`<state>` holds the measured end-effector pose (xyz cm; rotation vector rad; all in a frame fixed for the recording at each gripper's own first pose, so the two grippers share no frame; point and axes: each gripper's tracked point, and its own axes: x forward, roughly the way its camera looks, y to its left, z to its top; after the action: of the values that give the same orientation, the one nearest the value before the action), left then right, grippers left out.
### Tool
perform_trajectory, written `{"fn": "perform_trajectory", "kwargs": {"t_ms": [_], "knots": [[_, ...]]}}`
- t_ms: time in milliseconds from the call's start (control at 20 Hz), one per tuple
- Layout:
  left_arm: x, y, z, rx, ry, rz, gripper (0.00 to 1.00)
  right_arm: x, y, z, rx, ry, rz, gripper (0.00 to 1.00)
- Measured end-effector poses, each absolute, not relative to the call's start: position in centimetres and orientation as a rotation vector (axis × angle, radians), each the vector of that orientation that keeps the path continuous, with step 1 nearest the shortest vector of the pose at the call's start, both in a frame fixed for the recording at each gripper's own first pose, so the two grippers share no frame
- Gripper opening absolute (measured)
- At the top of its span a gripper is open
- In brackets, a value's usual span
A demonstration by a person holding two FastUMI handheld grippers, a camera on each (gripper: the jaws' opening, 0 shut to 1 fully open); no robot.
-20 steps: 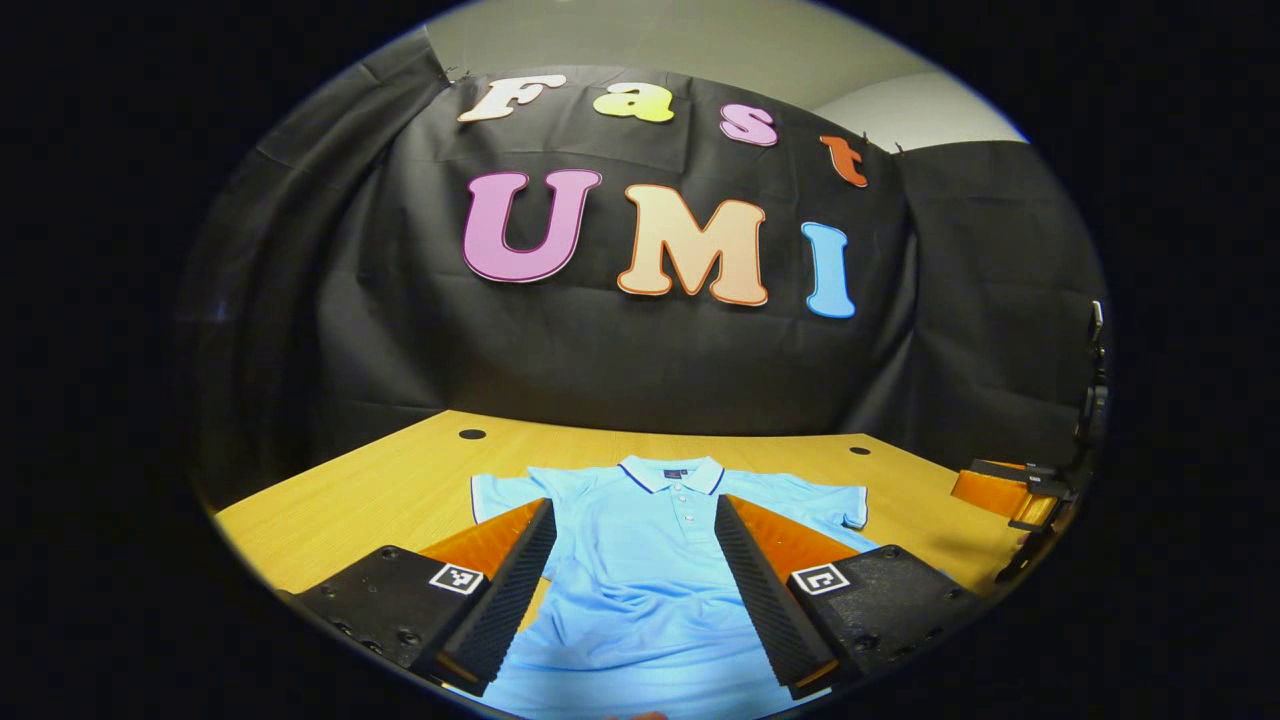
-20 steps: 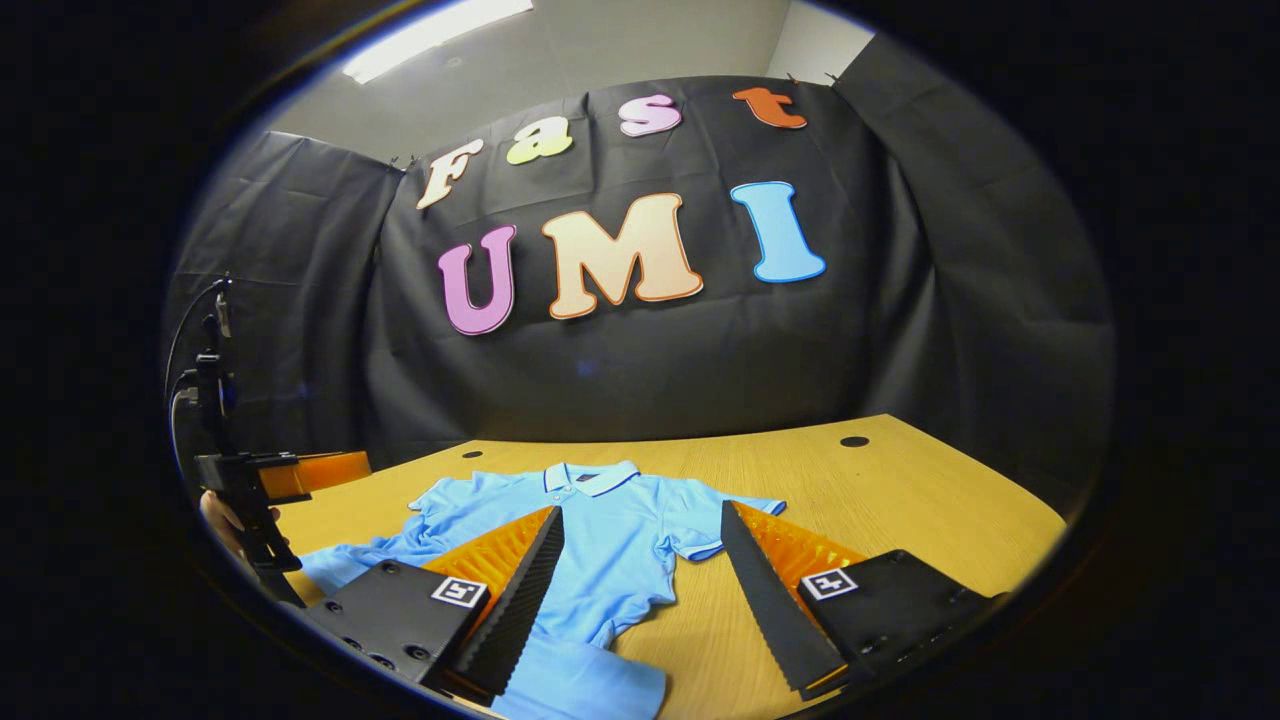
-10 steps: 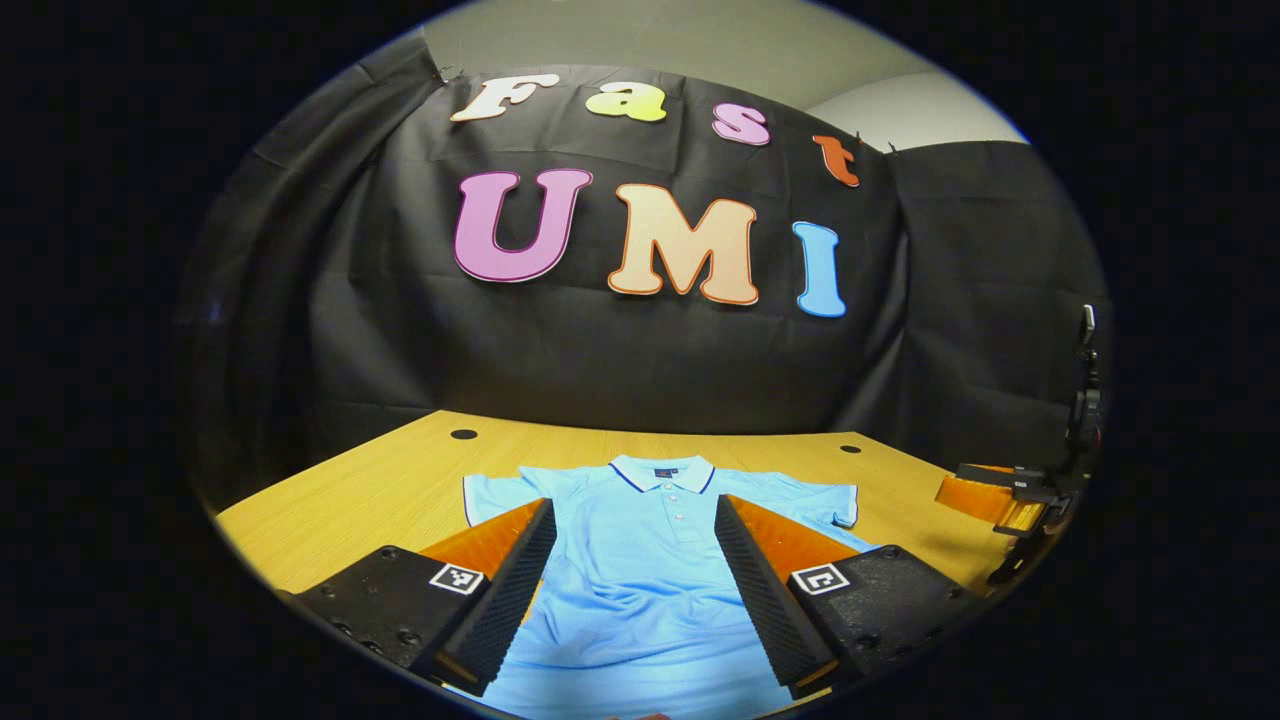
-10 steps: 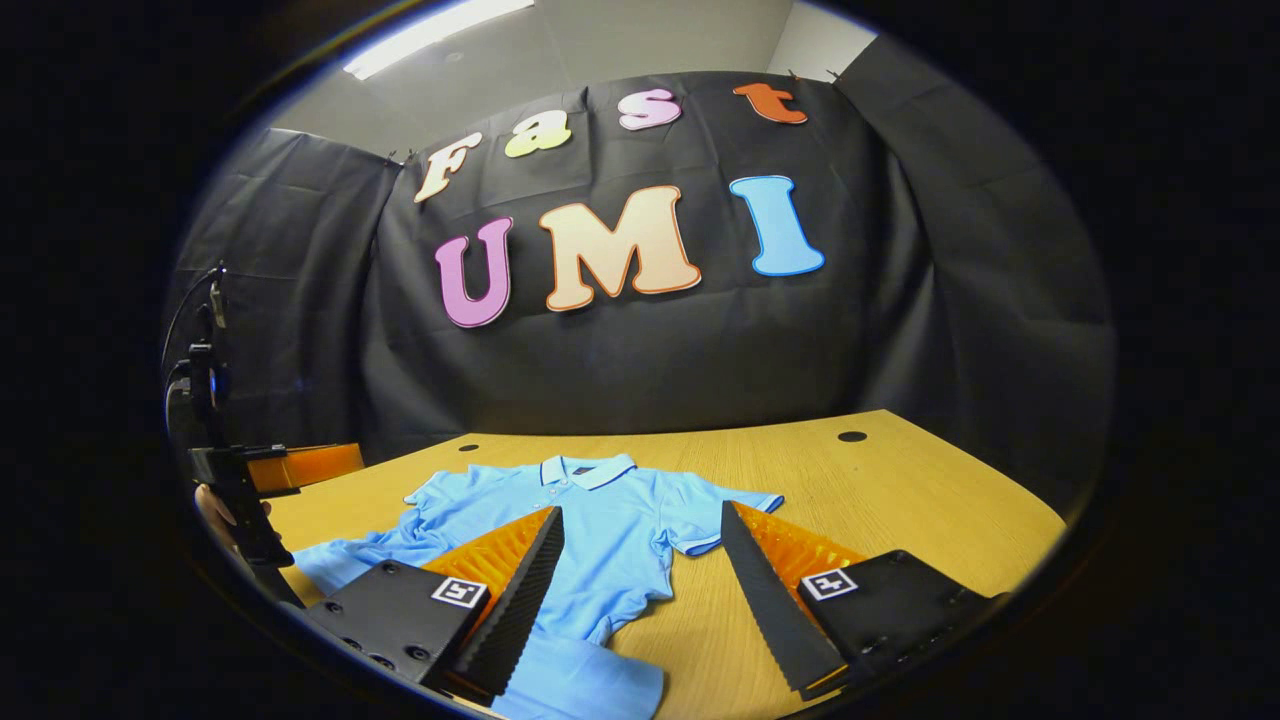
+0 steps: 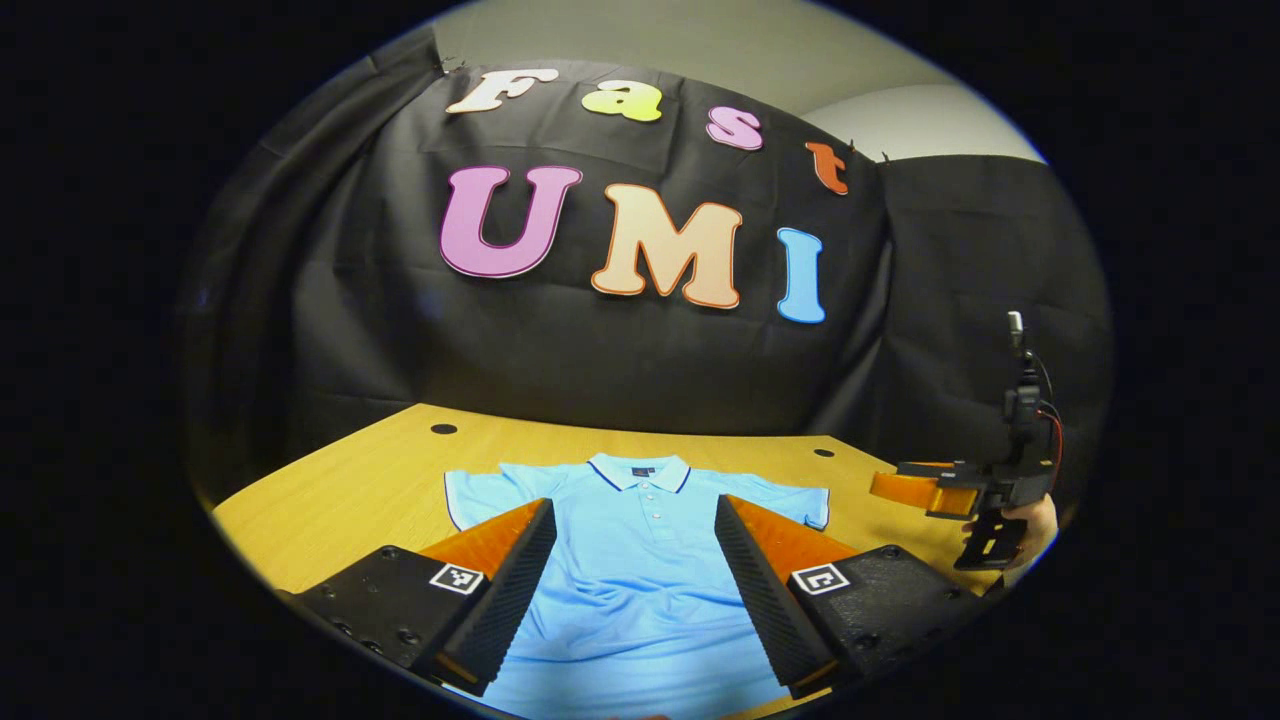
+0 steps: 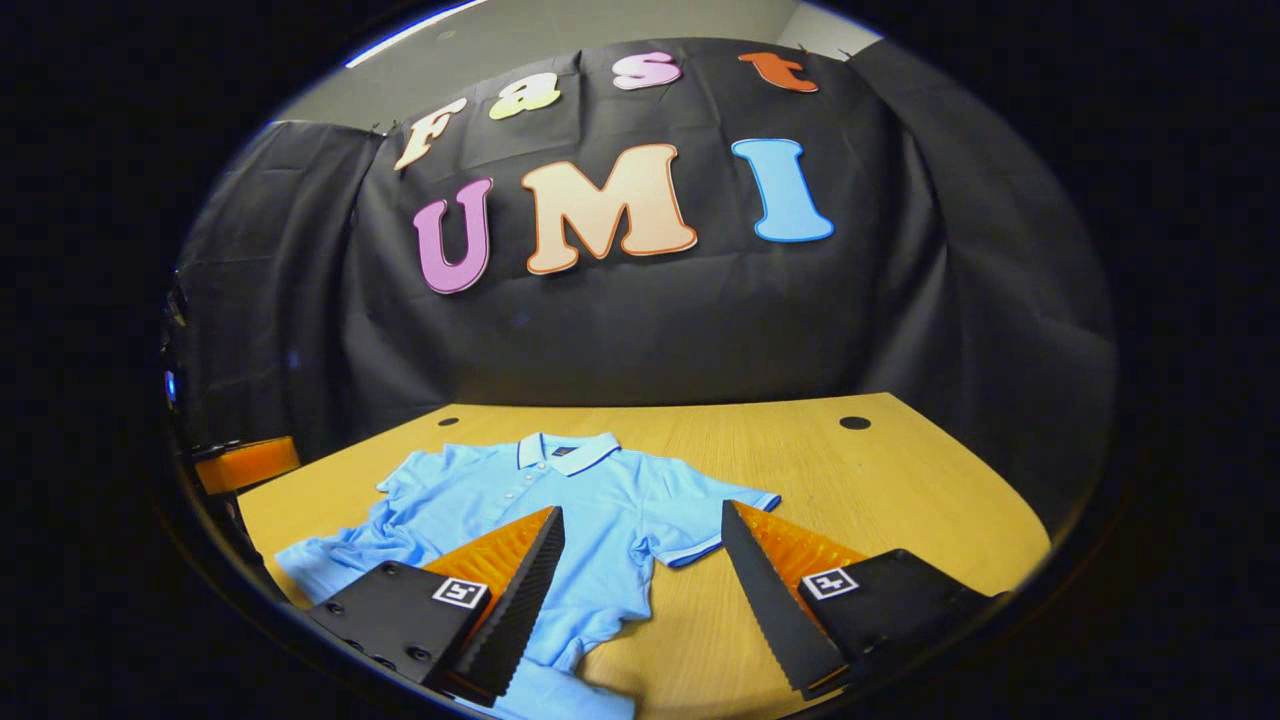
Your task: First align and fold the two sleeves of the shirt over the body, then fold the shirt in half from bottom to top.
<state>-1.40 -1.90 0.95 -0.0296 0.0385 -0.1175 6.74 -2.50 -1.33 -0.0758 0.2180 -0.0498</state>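
Observation:
A light blue polo shirt [image 5: 640,580] lies face up on the wooden table [image 5: 340,500], collar toward the back wall and both short sleeves spread out. My left gripper [image 5: 633,505] hovers open over the shirt's body, one finger on each side of the button placket. My right gripper [image 6: 642,512] is open above the shirt's right sleeve [image 6: 715,515] and side seam. In the right gripper view the shirt [image 6: 560,500] has a rumpled hem [image 6: 320,555] at the near left. In the left gripper view the right gripper [image 5: 945,490] shows at the far right, held by a hand [image 5: 1035,520].
Bare tabletop [image 6: 900,500] stretches to the right of the shirt. Small dark holes [image 6: 854,422] sit in the table near the back corners. The black cloth wall stands close behind the table. The left gripper [image 6: 245,462] shows at the left rim in the right gripper view.
The right gripper has tipped downward, so the shirt sits higher in its view. In the left gripper view the right gripper and its hand have come further into sight. Both stay open.

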Motion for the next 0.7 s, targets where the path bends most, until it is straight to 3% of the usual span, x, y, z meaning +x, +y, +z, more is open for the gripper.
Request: {"fn": "perform_trajectory", "kwargs": {"t_ms": [300,450,700], "knots": [[-1.0,0.2,0.8,-0.024,0.052,-0.084,0.95,12.5,-4.3,-2.4,-0.016,0.361,-0.052,0.98],[-0.8,0.8,0.5,-0.039,0.067,-0.078,0.95,15.1,-7.7,-4.6,-0.070,0.446,-0.134,0.94],[-0.4,1.9,-0.2,-0.051,0.091,-0.061,0.95,17.6,-10.4,-8.3,-0.053,0.570,-0.193,0.98]]}}
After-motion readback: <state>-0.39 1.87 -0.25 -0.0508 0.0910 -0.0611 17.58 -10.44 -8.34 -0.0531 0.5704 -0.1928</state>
